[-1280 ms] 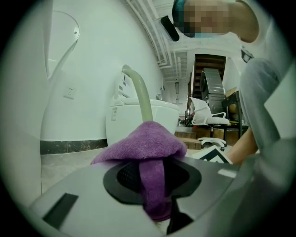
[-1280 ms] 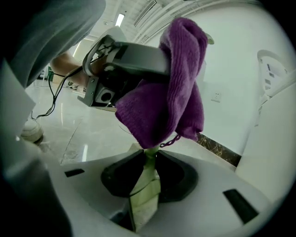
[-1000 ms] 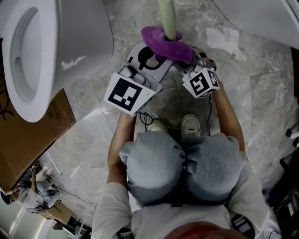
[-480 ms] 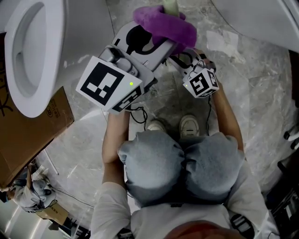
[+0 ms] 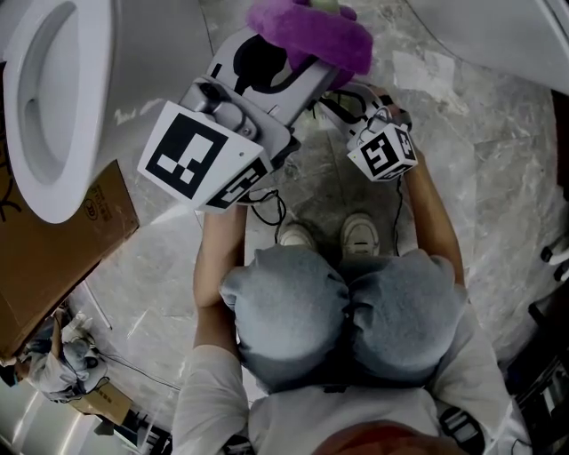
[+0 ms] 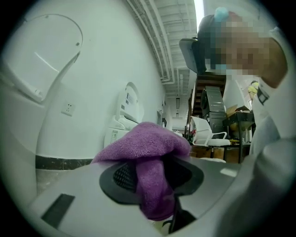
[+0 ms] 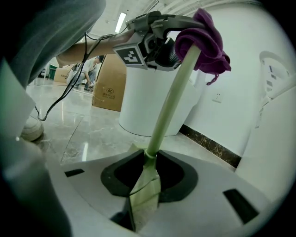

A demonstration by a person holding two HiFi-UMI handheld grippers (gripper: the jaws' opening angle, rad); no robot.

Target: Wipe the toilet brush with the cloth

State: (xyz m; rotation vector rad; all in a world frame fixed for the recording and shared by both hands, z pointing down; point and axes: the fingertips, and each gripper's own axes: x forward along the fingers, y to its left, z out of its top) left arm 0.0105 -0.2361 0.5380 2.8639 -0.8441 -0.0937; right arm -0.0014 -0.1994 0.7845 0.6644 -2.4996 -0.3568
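The bristle end of the pale green toilet brush (image 7: 172, 90) shows in no view; only its slim plastic handle can be seen. In the head view just the tip of that handle (image 5: 324, 4) peeks out at the top edge, the rest covered by the purple terry cloth (image 5: 311, 35) and by the body of the left gripper (image 5: 316, 69), whose fingertips lie under the cloth there. The right gripper (image 5: 342, 99) is partly masked in that view too (its marker cube and some cables sit in front of the jaws). The white toilet (image 5: 53, 107) and the brown cardboard box (image 5: 53, 267) are both cut off at the left edge.

In its own view the left gripper (image 6: 155, 178) has the cloth (image 6: 148, 152) bunched in the gap between its pads and draped over the top of them; the jaws have just been opening wider, yet the fold fills the gap and the pads press on it. A pale sliver below the cloth is too small to identify.

The right gripper (image 7: 148, 178) is clamped on the flattened lower part of the handle, jaws a little apart. From there the handle slants up over the grey marble floor (image 7: 69, 125) to the cloth (image 7: 206, 39), wrapped round its upper end at the left gripper (image 7: 157, 41).
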